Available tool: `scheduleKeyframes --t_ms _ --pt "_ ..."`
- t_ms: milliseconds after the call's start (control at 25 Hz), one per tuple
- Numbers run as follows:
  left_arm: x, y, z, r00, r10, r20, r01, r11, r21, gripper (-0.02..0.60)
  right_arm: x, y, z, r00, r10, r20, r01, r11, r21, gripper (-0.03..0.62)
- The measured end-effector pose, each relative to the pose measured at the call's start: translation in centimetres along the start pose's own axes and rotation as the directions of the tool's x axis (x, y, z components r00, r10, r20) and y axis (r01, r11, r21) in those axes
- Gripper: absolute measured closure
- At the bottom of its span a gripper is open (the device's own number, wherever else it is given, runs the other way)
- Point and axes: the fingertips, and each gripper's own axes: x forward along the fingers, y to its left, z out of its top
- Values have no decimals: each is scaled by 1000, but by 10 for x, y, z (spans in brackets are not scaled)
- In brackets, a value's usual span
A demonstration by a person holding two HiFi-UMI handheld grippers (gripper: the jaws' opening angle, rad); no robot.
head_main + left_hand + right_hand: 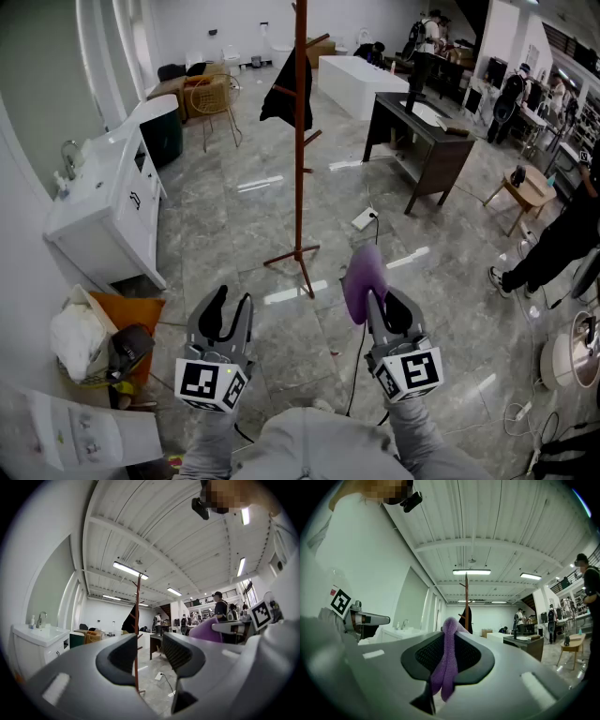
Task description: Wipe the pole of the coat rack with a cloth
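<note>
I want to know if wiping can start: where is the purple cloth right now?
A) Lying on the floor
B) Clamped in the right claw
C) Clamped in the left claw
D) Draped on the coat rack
B: the purple cloth is pinched in the shut right claw, while the left claw is open and empty.

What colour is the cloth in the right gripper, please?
Purple; the cloth shows best in the right gripper view.

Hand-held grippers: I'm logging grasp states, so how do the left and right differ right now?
The left hand-held gripper has jaws apart and holds nothing; the right hand-held gripper is shut, pinching the purple cloth. Both point toward the coat rack, short of it.
</note>
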Motion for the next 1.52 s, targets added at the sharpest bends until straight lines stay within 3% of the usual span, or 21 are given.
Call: scheduleKeyframes --t_ms 720,1080,1520 --pt "21 3 -9 1000 -15 -14 14 1000 -13 403 12 -6 -13 1000 1 -30 -1 1000 10 540" --pt "54 -15 -12 1000 5 -20 -5 1000 1 403 22 -50 -27 1000 1 -14 1 997 80 540" --pt "90 -25 -16 997 68 -44 -66 997 27 403 56 -90 -44 997 69 -17 -66 991 118 540"
